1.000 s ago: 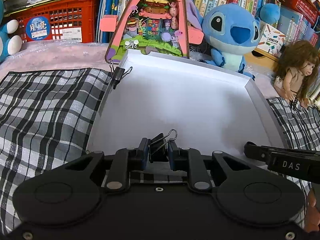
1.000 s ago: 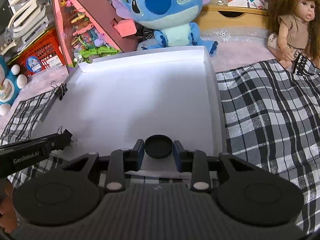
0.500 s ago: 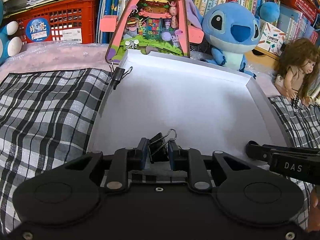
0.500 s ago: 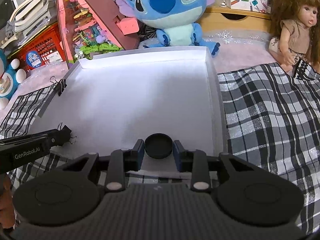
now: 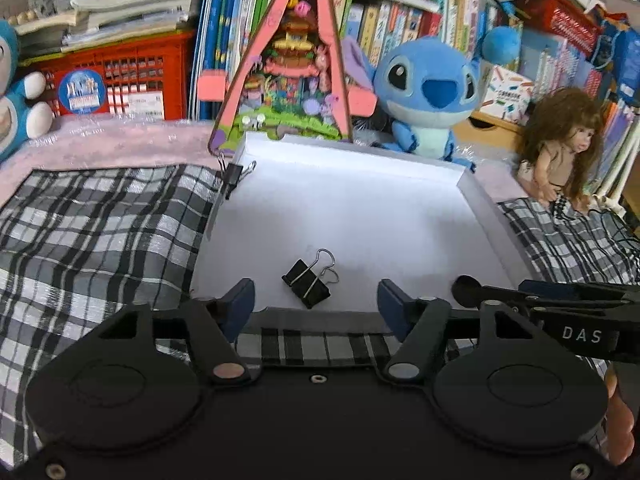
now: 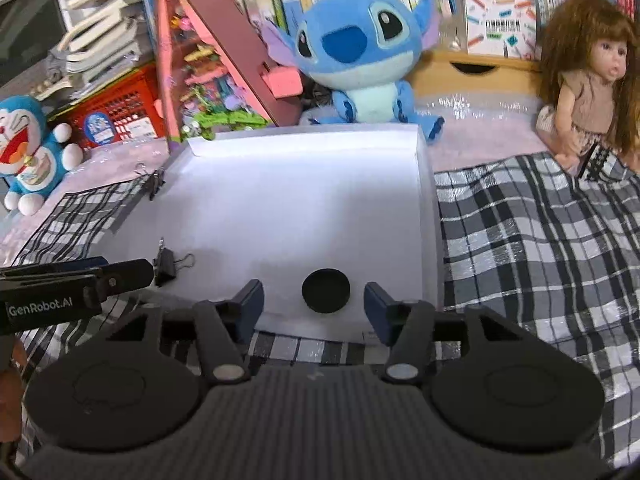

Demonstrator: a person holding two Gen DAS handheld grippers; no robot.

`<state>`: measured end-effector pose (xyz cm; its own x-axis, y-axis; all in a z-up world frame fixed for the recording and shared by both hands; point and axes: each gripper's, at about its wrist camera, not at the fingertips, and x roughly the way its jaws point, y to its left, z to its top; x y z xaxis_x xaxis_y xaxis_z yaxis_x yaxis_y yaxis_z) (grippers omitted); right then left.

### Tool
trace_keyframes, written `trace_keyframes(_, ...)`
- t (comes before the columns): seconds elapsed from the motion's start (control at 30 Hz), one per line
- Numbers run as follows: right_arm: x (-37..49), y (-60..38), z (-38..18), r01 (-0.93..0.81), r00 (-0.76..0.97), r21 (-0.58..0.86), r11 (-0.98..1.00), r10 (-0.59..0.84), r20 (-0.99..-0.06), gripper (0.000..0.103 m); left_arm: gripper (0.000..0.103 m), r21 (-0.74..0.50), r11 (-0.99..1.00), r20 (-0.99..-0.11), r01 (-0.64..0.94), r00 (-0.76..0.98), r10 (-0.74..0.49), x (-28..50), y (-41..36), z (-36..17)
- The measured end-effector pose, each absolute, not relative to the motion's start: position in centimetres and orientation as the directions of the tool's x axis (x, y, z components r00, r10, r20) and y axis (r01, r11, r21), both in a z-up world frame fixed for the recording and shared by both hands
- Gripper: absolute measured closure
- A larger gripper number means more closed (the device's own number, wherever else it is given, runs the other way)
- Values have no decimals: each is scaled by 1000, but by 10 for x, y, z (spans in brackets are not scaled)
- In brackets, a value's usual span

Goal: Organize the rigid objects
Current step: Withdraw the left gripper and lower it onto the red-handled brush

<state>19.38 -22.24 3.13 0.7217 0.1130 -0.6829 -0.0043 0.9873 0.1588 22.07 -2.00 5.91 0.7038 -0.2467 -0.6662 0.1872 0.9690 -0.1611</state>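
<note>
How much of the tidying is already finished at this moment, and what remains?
Done: a black binder clip and a round black cap lie loose inside the white tray. In hand: nothing; the left tongs and right tongs are both open and empty. Left: another clip sits pinched on the tray's far left rim; no other loose items show on the checked cloth.

Crammed bookshelf [image 5: 400,20] behind (plaid cloth [image 5: 100,232] fwd)

A binder clip [image 5: 307,283] and a round cap [image 6: 325,290] lie inside the shallow tray [image 5: 486,216], clip to the left; plush toy [image 5: 428,96] behind, doll [image 5: 560,152] right.
</note>
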Motion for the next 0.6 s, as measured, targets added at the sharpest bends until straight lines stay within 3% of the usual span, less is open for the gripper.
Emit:
trace_keyframes(0.07, 184, -222, 35, -22, 738, 158, 987, 123, -664, 26, 26, -151, 969, -647, 196, 721, -247, 210, -19, 62)
trace_keyframes(0.6, 105, -213, 46, -134, 820, 89, 987, 161, -549, 10, 19, -107, 953, -589, 284, 754, -291, 133, -20, 66)
